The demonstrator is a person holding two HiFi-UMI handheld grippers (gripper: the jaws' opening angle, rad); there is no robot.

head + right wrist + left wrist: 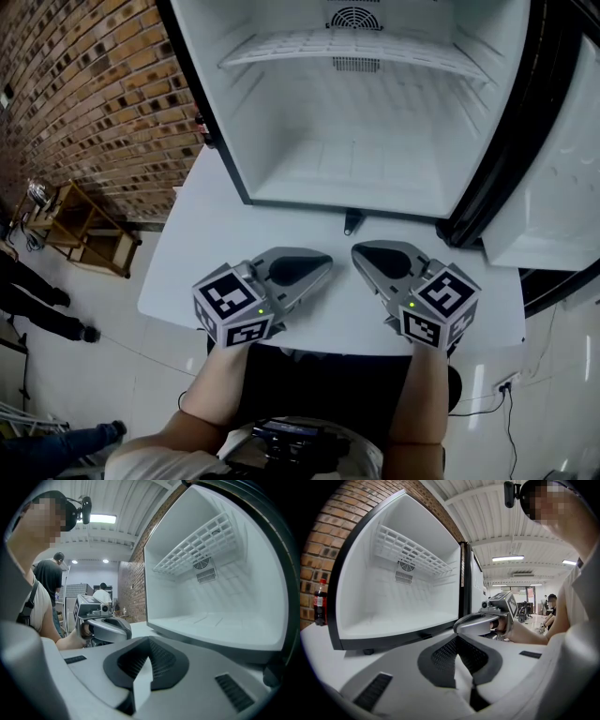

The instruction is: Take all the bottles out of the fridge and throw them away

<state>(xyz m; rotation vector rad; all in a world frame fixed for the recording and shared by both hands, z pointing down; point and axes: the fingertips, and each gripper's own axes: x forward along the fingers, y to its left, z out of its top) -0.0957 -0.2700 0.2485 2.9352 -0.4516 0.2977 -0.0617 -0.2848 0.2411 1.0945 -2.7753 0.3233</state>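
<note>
**Stock at the open fridge: both tongs closed and empty, one bottle outside**

- **Fridge** (281, 141): the door (553, 187) is swung open at your right. The white interior is bare. A wire shelf (347, 47) sits high up, under a round vent on the back wall.
- **Table** (187, 272): white top. It carries the fridge, and both tools rest on it in front of the fridge opening.
- **Left gripper** (314, 265): lies on the table in your left hand, with the marker cube toward you. In the left gripper view (457, 641) the two dark pads meet at the tip. Nothing is between them.
- **Right gripper** (370, 255): lies just beside the left one, apart from it, with its tip pointing toward the left tool. In the right gripper view (149, 644) its jaws are likewise closed together and hold nothing.
- **Bottle** (319, 601): one dark cola bottle with a red cap and red label. It stands upright outside the fridge, beside the cabinet's left wall and against the brick wall (84, 84). It seems to stand on the table top, though the edge of the view is too warped to be sure.
- **Wooden stand** (84, 230): on the floor by the brick wall, well apart from the table.
</note>
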